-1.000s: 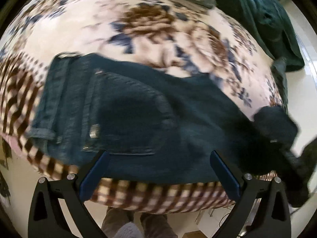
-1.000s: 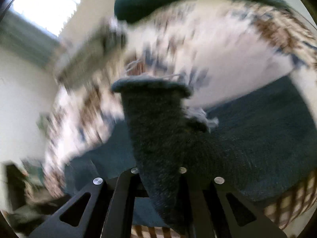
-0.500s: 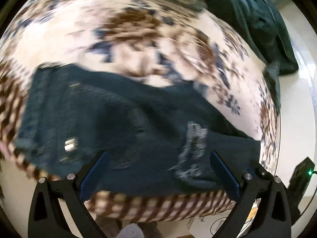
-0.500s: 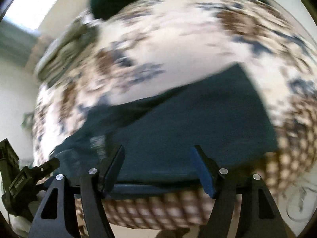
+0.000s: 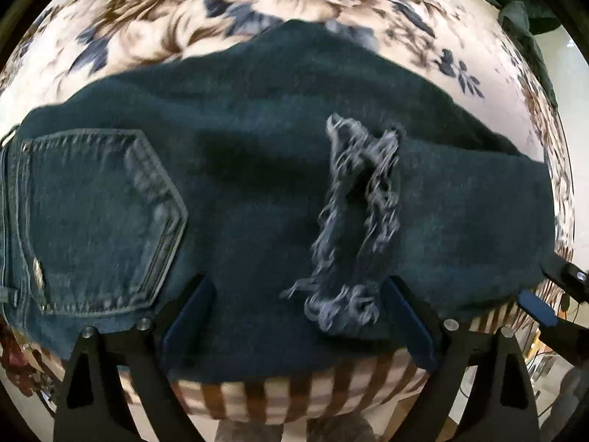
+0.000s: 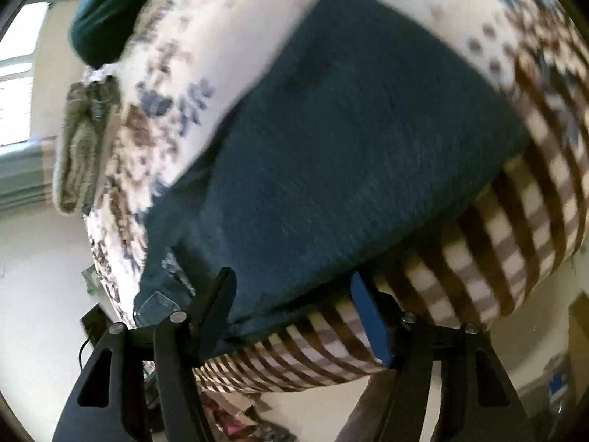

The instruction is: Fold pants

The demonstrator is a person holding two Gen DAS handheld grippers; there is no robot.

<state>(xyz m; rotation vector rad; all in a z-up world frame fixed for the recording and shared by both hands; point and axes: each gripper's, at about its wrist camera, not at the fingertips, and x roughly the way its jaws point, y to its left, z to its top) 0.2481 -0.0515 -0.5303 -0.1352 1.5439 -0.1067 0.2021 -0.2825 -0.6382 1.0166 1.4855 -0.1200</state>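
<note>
Dark blue jeans point(image 5: 257, 184) lie folded along their length on a bed with a floral and checked cover point(image 5: 257, 7). The back pocket point(image 5: 103, 213) is at the left. The frayed leg hems point(image 5: 353, 228) lie on top near the middle. My left gripper point(image 5: 298, 316) is open and empty, low over the near edge of the jeans. My right gripper point(image 6: 291, 313) is open and empty at the near edge of the jeans point(image 6: 349, 140), by the folded end. Its blue pad point(image 5: 535, 307) shows at the right edge of the left wrist view.
A dark green garment point(image 6: 106, 11) lies at the far end of the bed. A folded grey-beige cloth point(image 6: 84, 140) lies beside it. The checked border point(image 6: 515, 239) hangs over the bed's near edge. The floor lies below, with clutter.
My right gripper let go of the leg hems after carrying them over; they now lie on the jeans. Both grippers have moved closer to the jeans.
</note>
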